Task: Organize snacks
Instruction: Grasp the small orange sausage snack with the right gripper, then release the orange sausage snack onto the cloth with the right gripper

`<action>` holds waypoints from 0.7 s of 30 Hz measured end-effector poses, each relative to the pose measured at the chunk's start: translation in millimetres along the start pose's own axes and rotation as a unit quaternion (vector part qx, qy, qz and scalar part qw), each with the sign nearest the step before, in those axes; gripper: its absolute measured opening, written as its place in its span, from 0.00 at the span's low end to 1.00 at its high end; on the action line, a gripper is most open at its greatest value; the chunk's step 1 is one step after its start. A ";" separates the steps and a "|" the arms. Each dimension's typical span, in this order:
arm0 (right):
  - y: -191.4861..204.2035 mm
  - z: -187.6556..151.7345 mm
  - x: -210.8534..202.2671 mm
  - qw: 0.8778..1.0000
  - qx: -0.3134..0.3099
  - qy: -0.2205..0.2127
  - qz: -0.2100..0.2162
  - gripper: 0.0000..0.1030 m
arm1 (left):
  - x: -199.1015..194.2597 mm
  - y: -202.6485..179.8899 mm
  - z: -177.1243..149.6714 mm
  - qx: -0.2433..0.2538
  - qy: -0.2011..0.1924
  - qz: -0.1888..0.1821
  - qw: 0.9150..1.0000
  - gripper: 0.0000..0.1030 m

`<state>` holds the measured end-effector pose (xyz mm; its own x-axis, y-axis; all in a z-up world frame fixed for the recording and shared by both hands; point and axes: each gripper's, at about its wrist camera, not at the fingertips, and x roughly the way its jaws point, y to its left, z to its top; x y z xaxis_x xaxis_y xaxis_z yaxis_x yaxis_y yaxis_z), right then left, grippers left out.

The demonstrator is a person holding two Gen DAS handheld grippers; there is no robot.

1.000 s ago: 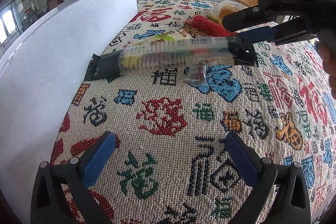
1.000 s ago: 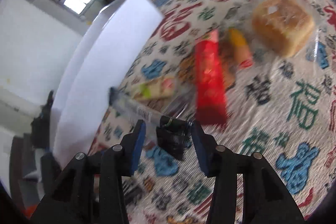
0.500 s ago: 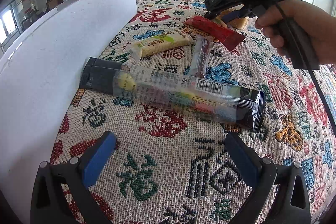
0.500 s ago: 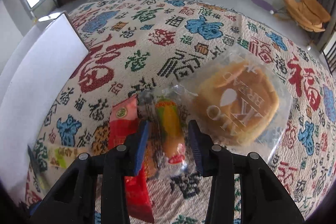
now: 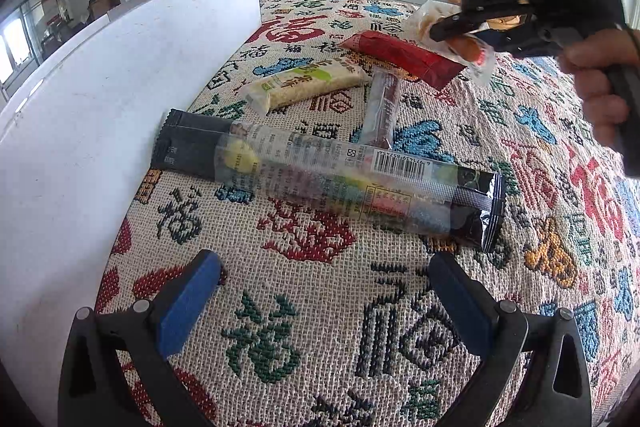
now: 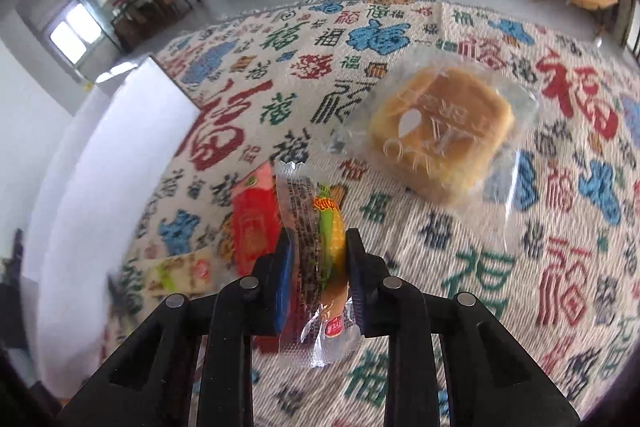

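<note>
My right gripper (image 6: 319,251) is shut on a corn sausage packet (image 6: 322,263) and holds it above the cloth; it shows in the left wrist view (image 5: 472,39) at upper right. My left gripper (image 5: 320,291) is open and empty, low over the cloth. In front of it lie a long black candy pack (image 5: 328,183), a beige cereal bar (image 5: 308,85), a thin clear sausage stick (image 5: 382,105) and a red packet (image 5: 400,57). A wrapped bread bun (image 6: 440,127) lies beyond the right gripper.
A white board (image 5: 100,99) stands upright along the left side of the patterned tablecloth (image 5: 320,327). The red packet (image 6: 254,223) and cereal bar (image 6: 180,273) lie left of the right gripper.
The right gripper let go of the long black candy pack, which now lies on the cloth, moved to the far snacks, shut on the corn sausage packet and lifted it. Left gripper unmoved.
</note>
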<state>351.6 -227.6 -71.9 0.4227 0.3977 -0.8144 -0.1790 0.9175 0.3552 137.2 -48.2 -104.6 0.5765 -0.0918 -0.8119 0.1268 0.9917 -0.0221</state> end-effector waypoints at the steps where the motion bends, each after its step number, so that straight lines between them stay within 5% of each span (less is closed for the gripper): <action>1: -7.9 -9.2 -10.0 0.999 0.023 0.006 0.029 0.25 | -0.1 0.0 0.0 0.000 0.000 0.000 1.000 1.00; 6: -59.0 -74.5 -38.5 0.977 0.152 0.066 0.132 0.28 | -0.1 -0.1 -0.1 0.000 0.000 0.000 1.000 1.00; 10: -75.5 -110.0 -67.4 0.990 0.121 0.046 0.053 0.33 | -0.2 -0.2 -0.3 0.000 0.000 0.000 1.000 1.00; 11: -79.2 -115.2 -73.7 0.992 0.115 0.036 0.038 0.44 | -0.2 -0.2 -0.3 0.001 0.000 -0.001 1.000 1.00; 16: -80.4 -137.6 -97.5 0.998 0.056 -0.008 -0.028 0.56 | -0.3 -0.2 -0.4 0.000 0.000 -0.001 1.000 1.00; 18: -74.1 -152.0 -106.6 0.998 0.015 -0.029 -0.060 0.66 | -0.3 -0.3 -0.6 0.000 0.000 -0.001 1.000 1.00; 21: -65.8 -175.5 -113.6 0.991 -0.041 -0.051 -0.114 0.68 | -0.3 -0.2 -0.7 0.001 0.000 -0.001 1.000 1.00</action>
<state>159.5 -332.4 -83.4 0.5479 0.1806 -0.8168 -0.1375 0.9826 0.1250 136.5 -48.2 -104.7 0.5765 -0.0930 -0.8118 0.1285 0.9915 -0.0223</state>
